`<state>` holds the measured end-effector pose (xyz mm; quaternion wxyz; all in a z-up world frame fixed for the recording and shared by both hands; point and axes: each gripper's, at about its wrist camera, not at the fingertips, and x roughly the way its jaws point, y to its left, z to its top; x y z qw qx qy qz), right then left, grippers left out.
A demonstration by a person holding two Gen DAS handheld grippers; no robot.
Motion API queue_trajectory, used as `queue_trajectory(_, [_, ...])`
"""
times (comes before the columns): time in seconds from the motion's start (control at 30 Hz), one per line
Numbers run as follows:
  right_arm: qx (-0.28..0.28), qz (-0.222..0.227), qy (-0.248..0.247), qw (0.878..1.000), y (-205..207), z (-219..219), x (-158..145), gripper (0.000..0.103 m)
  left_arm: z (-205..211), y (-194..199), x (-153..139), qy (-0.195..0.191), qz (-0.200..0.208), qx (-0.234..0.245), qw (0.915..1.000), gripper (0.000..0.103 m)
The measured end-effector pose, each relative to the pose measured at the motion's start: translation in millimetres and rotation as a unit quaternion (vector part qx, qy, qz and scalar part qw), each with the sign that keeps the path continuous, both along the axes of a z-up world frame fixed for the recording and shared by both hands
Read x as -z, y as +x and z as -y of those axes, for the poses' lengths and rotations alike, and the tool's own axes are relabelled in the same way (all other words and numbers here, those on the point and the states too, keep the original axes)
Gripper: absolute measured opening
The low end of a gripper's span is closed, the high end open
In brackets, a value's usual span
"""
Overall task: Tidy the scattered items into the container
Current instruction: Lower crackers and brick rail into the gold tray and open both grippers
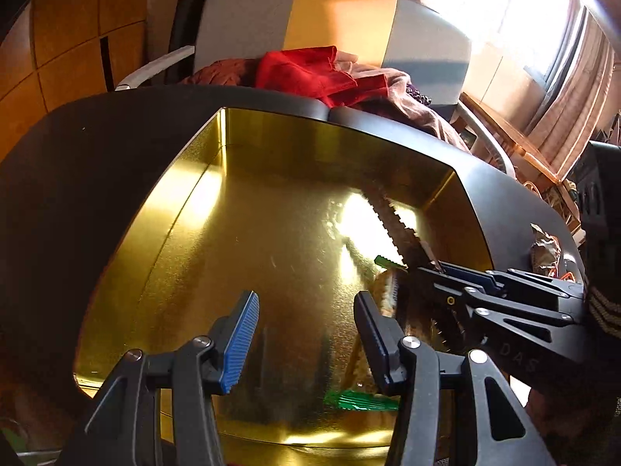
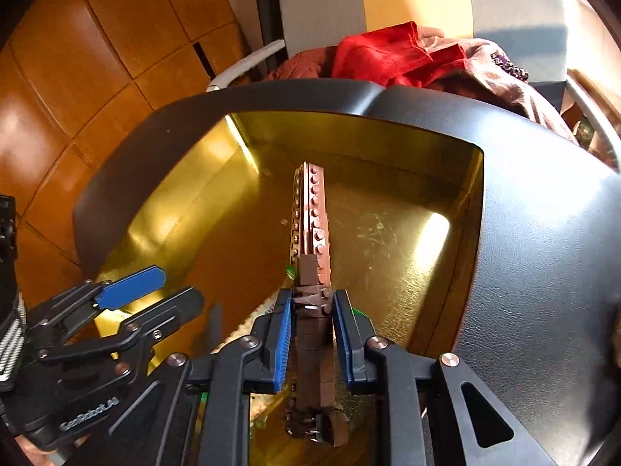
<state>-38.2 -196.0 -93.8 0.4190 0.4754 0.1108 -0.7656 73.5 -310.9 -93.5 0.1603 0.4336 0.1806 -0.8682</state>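
snack bar (image 1: pixel 382 291) already lies in the gold tin (image 2: pixel 471 209); right gripper (image 2: pixel 310 334) holds the brick model (image 2: pixel 310 233) above it, left gripper (image 1: pixel 306 334) open, empty; a wrapper (image 1: pixel 545 250) remains outside.

Warm wood floor (image 2: pixel 97 89) in large square panels, glossy. Grey chair (image 1: pixel 248 19) behind black padded table (image 1: pixel 97 147), white armrest (image 1: pixel 155 68) at side. Red cloth (image 1: pixel 310 72) and brownish garments (image 1: pixel 411 105) heaped on seat. Bright window (image 1: pixel 516 11) at right with pale curtains (image 1: pixel 582 89); strong sunlight, glare.
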Motion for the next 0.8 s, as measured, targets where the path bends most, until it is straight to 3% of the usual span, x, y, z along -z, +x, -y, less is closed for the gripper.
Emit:
queue_trajectory(0.13, [0.003, -0.003, 0.005, 1.0, -0.4, -0.1, 2.6, 0.024, -7.6, -2.7, 3.0, 0.001, 0.007, 0.01, 0.9999, 0.052])
queue_trajectory(0.43, [0.011, -0.035, 0.007, 0.999, 8.0, -10.5, -8.3, 0.041, -15.9, 2.8, 1.6, -0.003, 0.009, 0.011, 0.9999, 0.052])
queue_trajectory(0.5, [0.013, -0.046, 0.0, 0.999, 13.0, -13.0, -14.2, 0.055, -17.2, 6.2, 0.0, -0.007, 0.009, 0.008, 0.9999, 0.055])
queue_trajectory(0.7, [0.035, -0.108, -0.012, 0.993, 31.4, -22.1, -35.3, 0.081, -19.6, 20.2, -5.7, -0.041, 0.009, -0.023, 0.9988, 0.056])
queue_trajectory(0.8, [0.066, -0.145, -0.008, 0.987, 39.7, -30.1, -47.0, 0.088, -21.9, 28.4, -12.2, -0.063, 0.002, -0.034, 0.9974, 0.056])
